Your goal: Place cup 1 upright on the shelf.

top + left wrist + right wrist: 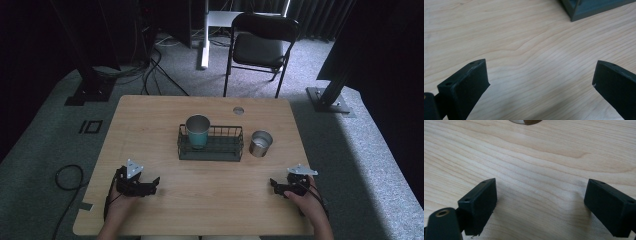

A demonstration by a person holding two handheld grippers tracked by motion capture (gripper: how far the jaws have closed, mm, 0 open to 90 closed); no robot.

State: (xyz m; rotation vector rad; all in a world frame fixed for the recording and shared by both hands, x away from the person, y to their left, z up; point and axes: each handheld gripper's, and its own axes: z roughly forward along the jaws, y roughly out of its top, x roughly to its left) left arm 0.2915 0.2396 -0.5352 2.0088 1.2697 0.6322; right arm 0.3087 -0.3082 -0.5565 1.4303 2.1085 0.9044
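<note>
Both tools rest low on the wooden table near the person, the left gripper and the right gripper each with jaws spread wide and empty, well apart from the teal cup standing in the wire basket and the steel cup just beside it.
</note>
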